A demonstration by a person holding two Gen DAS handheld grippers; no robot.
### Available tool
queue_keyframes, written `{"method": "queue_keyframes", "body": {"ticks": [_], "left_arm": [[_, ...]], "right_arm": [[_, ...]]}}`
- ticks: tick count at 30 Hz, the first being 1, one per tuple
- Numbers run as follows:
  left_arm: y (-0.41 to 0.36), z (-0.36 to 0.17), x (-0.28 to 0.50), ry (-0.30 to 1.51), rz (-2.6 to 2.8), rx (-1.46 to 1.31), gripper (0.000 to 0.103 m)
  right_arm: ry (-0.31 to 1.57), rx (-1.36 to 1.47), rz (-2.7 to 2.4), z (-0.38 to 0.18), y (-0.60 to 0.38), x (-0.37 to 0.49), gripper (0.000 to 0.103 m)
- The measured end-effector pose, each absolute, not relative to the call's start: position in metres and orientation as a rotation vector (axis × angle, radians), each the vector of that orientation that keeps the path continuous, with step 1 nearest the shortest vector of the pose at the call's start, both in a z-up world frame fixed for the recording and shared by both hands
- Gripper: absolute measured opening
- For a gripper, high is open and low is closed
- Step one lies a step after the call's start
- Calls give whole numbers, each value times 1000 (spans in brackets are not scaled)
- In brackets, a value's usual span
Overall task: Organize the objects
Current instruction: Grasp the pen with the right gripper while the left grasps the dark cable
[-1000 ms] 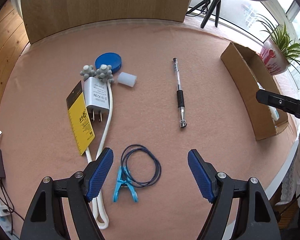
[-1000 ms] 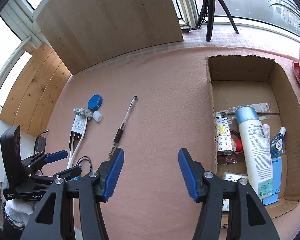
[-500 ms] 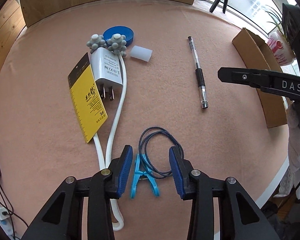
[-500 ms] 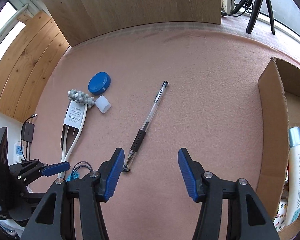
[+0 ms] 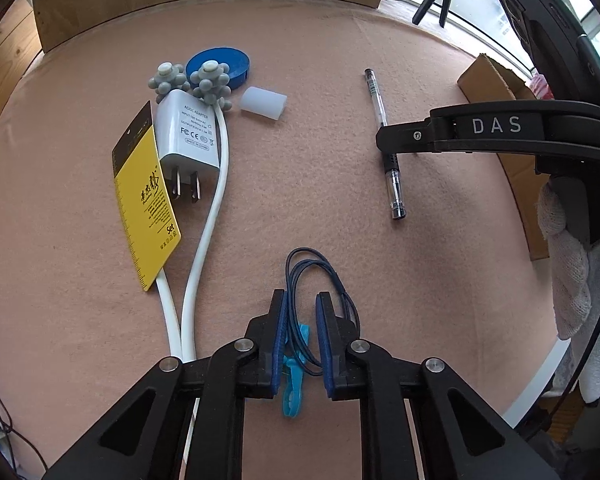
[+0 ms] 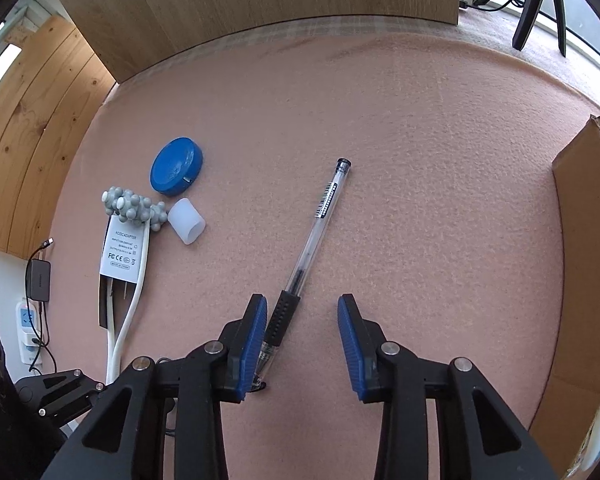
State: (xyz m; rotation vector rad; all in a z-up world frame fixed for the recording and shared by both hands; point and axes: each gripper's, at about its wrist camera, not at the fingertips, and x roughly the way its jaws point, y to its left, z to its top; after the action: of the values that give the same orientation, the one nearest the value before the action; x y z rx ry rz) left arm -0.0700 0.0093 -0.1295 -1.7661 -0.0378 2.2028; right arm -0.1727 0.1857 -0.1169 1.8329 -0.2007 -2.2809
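Observation:
My left gripper (image 5: 302, 320) has its blue pads closed narrowly around a light blue clip (image 5: 294, 380) and a dark blue cord loop (image 5: 320, 276) on the pink felt. A small gap still shows between the pads. My right gripper (image 6: 302, 320) is open and low over the clear pen (image 6: 308, 256), whose black grip lies next to the left pad. The pen also shows in the left wrist view (image 5: 382, 136), partly under my right gripper's finger.
A white charger (image 5: 186, 136), a yellow card (image 5: 146, 200), a white roller massager with grey knobs (image 5: 192, 216), a blue lid (image 5: 220, 64) and a white cap (image 5: 263, 103) lie at left. A cardboard box (image 6: 580, 264) stands at right.
My left gripper dropped to the clip and cord and closed from wide open to a narrow gap. My right gripper swung left from the box to the pen and came lower.

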Motion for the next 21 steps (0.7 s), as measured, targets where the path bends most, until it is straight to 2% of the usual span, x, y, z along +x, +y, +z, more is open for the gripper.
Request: {"method": "queue_keyframes", "body": {"ticks": [8,11,16,21], "left_arm": [[12,-124,-62,-78,2215,-1749,4],[14,-120,-60,-106,2219,-1740,4],[21,-113,-61,-141,2221,-1724,3],[2,-109,-75,-172,2229,-1704,3]], "right_arm": [[-126,1833,-2297,-117,180,-174,29],[-105,1830,-2299,-117,180,-173,26],[-104,1819,-2276,-117,172,-174,14],[-92,1810,-2269,-116,172,-172,12]]}}
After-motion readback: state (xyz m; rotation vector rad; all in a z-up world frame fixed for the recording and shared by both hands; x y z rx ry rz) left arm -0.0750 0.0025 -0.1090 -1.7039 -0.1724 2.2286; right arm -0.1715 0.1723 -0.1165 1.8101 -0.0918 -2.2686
